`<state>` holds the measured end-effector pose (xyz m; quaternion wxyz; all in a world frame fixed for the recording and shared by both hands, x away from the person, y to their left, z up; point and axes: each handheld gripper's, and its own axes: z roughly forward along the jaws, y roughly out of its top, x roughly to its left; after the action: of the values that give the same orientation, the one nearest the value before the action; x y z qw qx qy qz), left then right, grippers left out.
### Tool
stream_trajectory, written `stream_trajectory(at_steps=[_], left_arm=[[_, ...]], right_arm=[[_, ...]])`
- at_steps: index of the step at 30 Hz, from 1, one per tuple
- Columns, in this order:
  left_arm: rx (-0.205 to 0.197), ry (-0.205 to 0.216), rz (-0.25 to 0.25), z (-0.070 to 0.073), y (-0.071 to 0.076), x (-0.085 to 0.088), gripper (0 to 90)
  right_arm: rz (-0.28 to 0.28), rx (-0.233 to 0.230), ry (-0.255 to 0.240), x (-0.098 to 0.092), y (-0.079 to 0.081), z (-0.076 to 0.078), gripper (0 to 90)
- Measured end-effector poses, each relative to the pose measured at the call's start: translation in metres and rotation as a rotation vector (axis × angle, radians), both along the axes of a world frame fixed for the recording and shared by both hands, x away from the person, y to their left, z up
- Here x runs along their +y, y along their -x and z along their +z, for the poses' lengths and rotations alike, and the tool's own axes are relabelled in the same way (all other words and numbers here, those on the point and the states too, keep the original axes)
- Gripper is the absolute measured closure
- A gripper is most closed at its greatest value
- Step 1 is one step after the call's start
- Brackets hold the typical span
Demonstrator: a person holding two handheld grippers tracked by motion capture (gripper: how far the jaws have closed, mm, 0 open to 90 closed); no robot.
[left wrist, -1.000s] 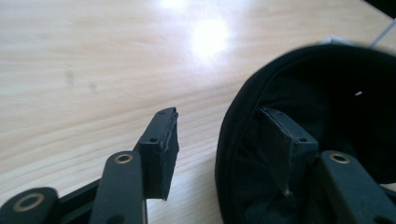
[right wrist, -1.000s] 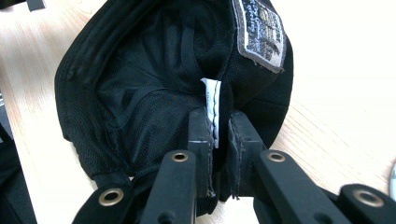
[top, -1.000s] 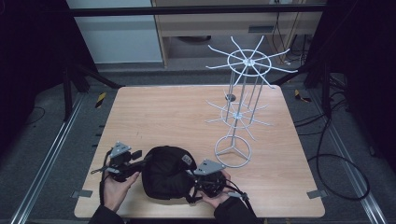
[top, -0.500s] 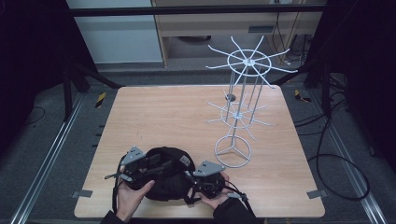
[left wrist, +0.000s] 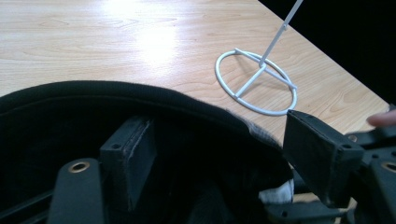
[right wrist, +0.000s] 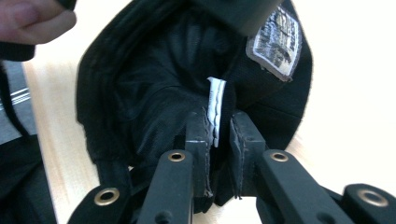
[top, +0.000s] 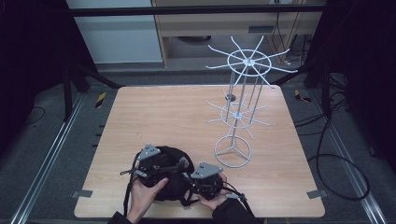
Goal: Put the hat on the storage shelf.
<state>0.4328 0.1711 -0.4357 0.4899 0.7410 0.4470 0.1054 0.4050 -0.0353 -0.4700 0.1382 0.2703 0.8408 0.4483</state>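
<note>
I'm pinching the black cap's (right wrist: 187, 93) band in my right gripper (right wrist: 217, 135) while my left gripper's (left wrist: 224, 154) jaws, having just been opening, are straddling its rim without pressing, and hanging it on the white rack (top: 243, 93) is yet to come.

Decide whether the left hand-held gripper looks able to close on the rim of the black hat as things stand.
Probably yes: the left hand-held gripper has just been opening, and the hat rim lies between its spread jaws with nothing blocking.

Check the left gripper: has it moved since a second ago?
Yes. The left gripper slid right, toward the white rack, over the black cap, jaws just opening.
</note>
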Motion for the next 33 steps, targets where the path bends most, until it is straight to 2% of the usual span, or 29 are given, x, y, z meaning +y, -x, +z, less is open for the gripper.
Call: stream_trajectory(at_steps=[2, 6, 7, 8, 11, 16, 17, 20, 21, 26, 28, 29, 30, 33], left_arm=[[0.011, 0.016, 0.001, 0.001, -0.001, 0.000, 24.6], [0.005, 0.003, 0.006, 0.001, -0.001, -0.004, 25.4], [-0.003, -0.022, 0.014, 0.000, -0.001, -0.006, 29.3], [0.000, -0.029, 0.017, -0.001, -0.001, -0.006, 32.5], [0.018, -0.006, 0.000, -0.003, -0.003, -0.006, 42.1], [0.014, 0.004, -0.007, -0.001, -0.001, -0.005, 58.3], [0.015, 0.015, -0.010, -0.001, 0.000, -0.005, 58.3], [0.013, 0.053, -0.011, 0.004, 0.001, 0.000, 67.4], [0.013, 0.053, -0.011, 0.004, 0.001, 0.000, 68.5], [-0.038, 0.061, -0.011, 0.018, 0.007, 0.011, 75.0], [-0.055, 0.064, -0.013, 0.021, 0.009, 0.014, 76.9], [-0.055, 0.064, -0.013, 0.021, 0.009, 0.014, 77.9], [-0.062, 0.067, -0.019, 0.024, 0.010, 0.015, 78.6], [-0.094, 0.075, -0.033, 0.030, 0.013, 0.017, 79.7]], right_arm=[[0.009, 0.000, 0.001, 0.001, 0.001, 0.000, 79.8], [0.026, 0.003, 0.006, 0.004, 0.002, -0.001, 79.7], [0.039, 0.006, 0.006, 0.005, 0.003, -0.001, 79.6], [0.042, 0.007, 0.006, 0.005, 0.003, -0.001, 79.6], [0.047, 0.004, 0.008, 0.005, 0.003, -0.001, 78.7], [0.046, 0.005, 0.002, 0.005, 0.003, -0.001, 73.5], [0.046, 0.005, 0.002, 0.005, 0.003, -0.001, 73.5], [0.066, 0.012, -0.017, 0.003, 0.006, 0.002, 67.1], [0.066, 0.012, -0.017, 0.003, 0.006, 0.002, 67.1], [0.052, -0.001, -0.066, -0.015, 0.013, 0.013, 62.1], [0.027, -0.012, -0.091, -0.025, 0.012, 0.017, 60.8], [0.027, -0.012, -0.091, -0.025, 0.012, 0.017, 60.8], [0.001, -0.012, -0.104, -0.031, 0.009, 0.018, 59.9], [-0.026, -0.007, -0.105, -0.035, 0.006, 0.016, 57.7]])
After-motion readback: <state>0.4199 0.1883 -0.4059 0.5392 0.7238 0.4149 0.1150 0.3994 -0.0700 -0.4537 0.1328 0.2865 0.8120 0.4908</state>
